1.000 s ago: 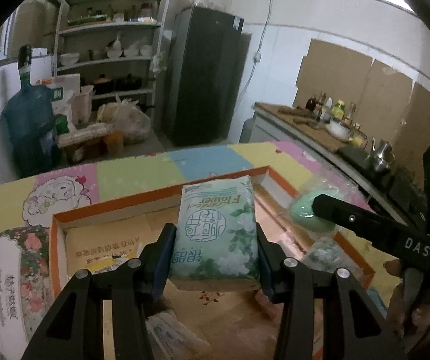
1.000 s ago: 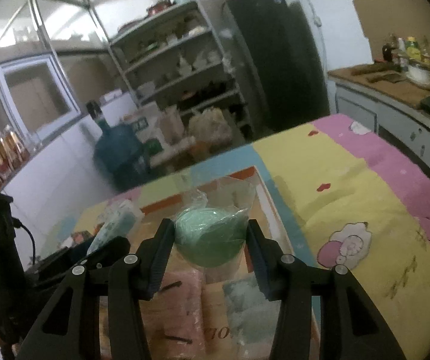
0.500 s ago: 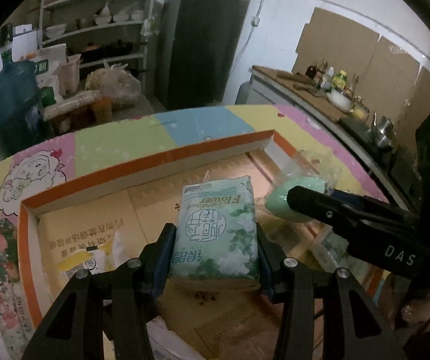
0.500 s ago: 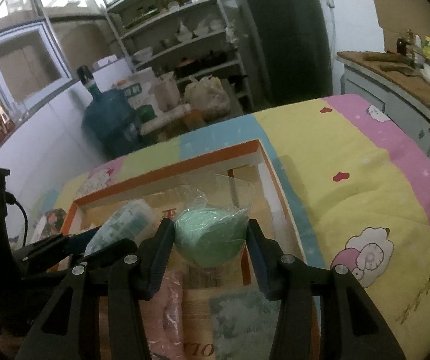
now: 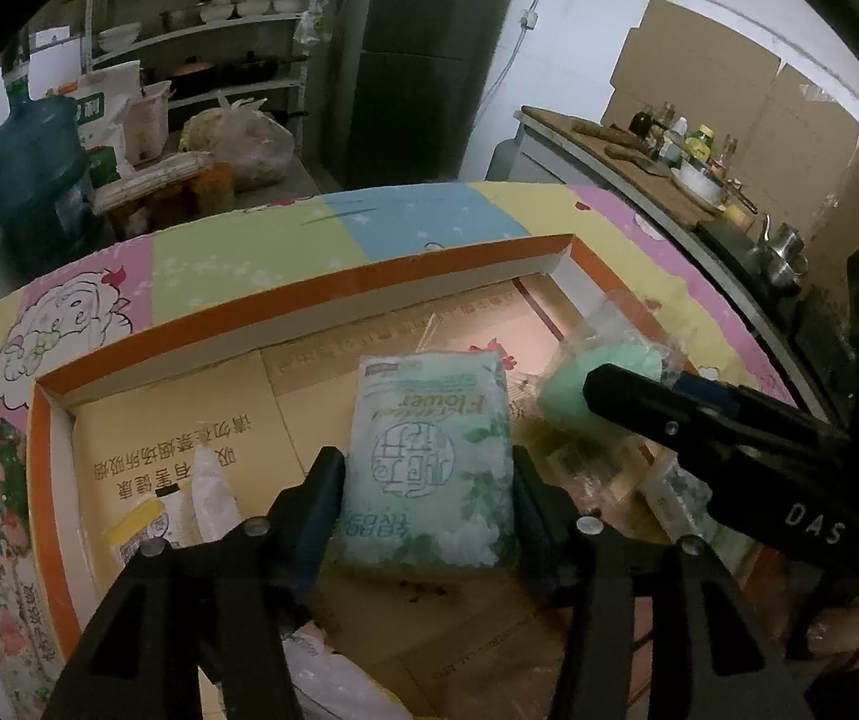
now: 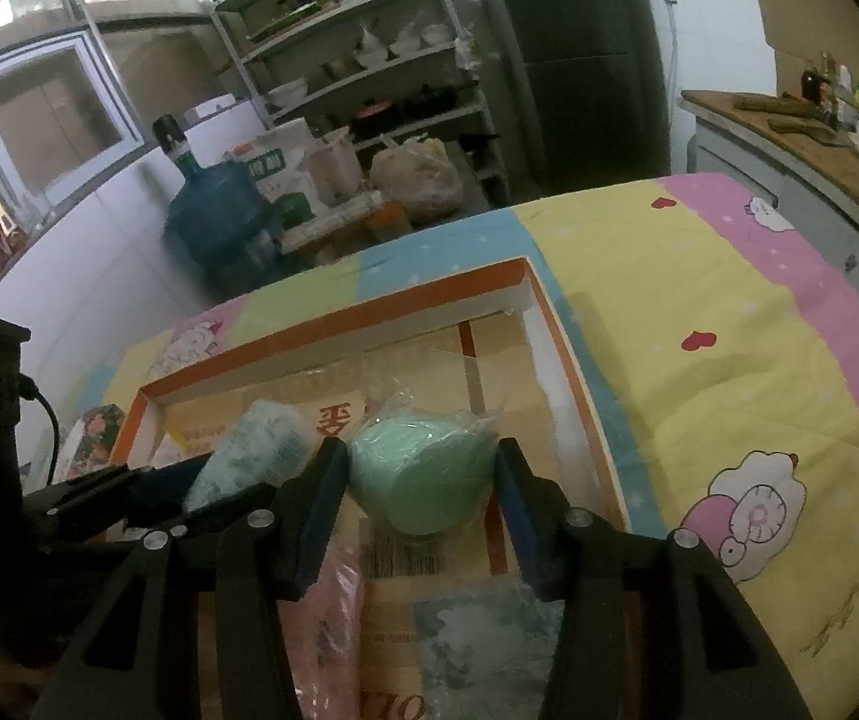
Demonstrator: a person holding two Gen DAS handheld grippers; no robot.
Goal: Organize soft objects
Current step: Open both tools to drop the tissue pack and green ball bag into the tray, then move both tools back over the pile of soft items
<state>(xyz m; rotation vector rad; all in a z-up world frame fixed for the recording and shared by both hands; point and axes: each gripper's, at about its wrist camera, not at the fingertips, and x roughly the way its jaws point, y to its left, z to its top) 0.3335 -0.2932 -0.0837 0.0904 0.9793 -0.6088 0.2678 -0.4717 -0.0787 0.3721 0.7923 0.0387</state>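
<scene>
Both of our hand-held grippers have sunk lower over the orange-rimmed box (image 5: 321,294) since a second ago, and more of its cardboard floor now shows.

Nearest us in the left wrist view, the left hand-held gripper (image 5: 423,480) brackets the pale green tissue pack (image 5: 429,450). Its jaws are opening; a sliver of gap shows at the left pad, so the pack looks released and seems to lie on the box floor at about 12 o'clock from the fingers. At 9 o'clock from the pack lies a white and yellow packet (image 5: 177,492).

In the right wrist view, the right hand-held gripper (image 6: 423,480) flanks the mint green soft ball in clear plastic wrap (image 6: 423,474). Its jaws are opening too, yet both pads appear to touch the ball; we cannot tell whether it rests on the floor yet. A pink packet (image 6: 333,618) lies at 7 o'clock.

Farther off, the box sits on the tabletop's pastel cartoon cloth (image 6: 729,360).

We judge both soft items are being set down in the box, so this placement is nearly complete.
</scene>
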